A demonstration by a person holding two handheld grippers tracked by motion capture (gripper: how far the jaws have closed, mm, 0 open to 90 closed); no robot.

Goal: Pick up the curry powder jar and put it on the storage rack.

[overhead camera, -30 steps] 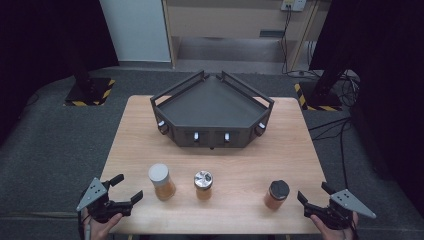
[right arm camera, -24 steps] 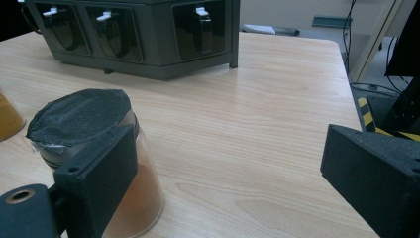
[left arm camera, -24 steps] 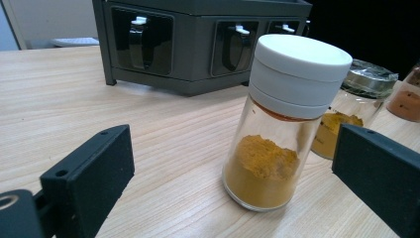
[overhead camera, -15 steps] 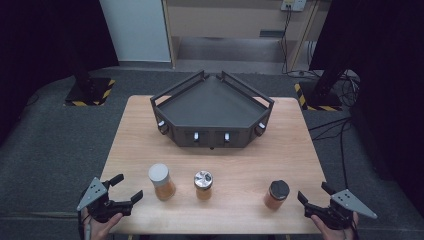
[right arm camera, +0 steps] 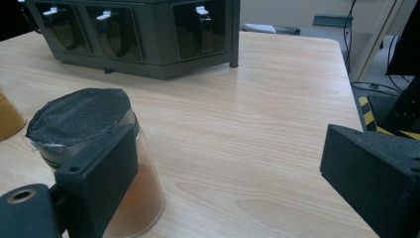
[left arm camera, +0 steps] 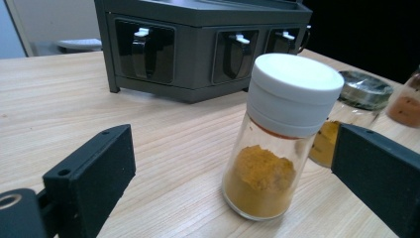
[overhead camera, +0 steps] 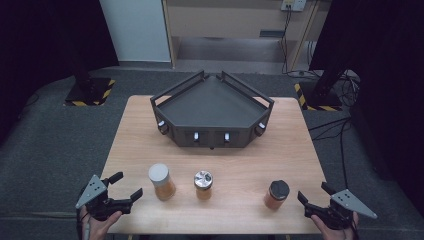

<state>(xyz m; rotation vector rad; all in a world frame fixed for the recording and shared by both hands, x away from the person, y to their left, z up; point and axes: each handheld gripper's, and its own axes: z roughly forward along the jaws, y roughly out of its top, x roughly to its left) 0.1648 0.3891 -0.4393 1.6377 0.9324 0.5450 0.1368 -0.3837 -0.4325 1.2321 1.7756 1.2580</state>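
Three spice jars in a row on the wooden table (overhead camera: 300,150), both grippers wide open, nothing held.

Left gripper (overhead camera: 126,186) at the near left table corner, jaws spread, aimed at the white-lidded jar (overhead camera: 161,181) of yellow powder, which stands upright between the jaw lines but apart from them. Right gripper (overhead camera: 312,196) at the near right corner, jaws spread; the black-lidded jar (overhead camera: 276,194) of orange-brown powder stands just beside its left jaw. Silver-lidded jar (overhead camera: 203,184) sits between the two. Dark corner rack (overhead camera: 212,107) stands behind.

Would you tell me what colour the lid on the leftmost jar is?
White lid; the left gripper view shows it best.
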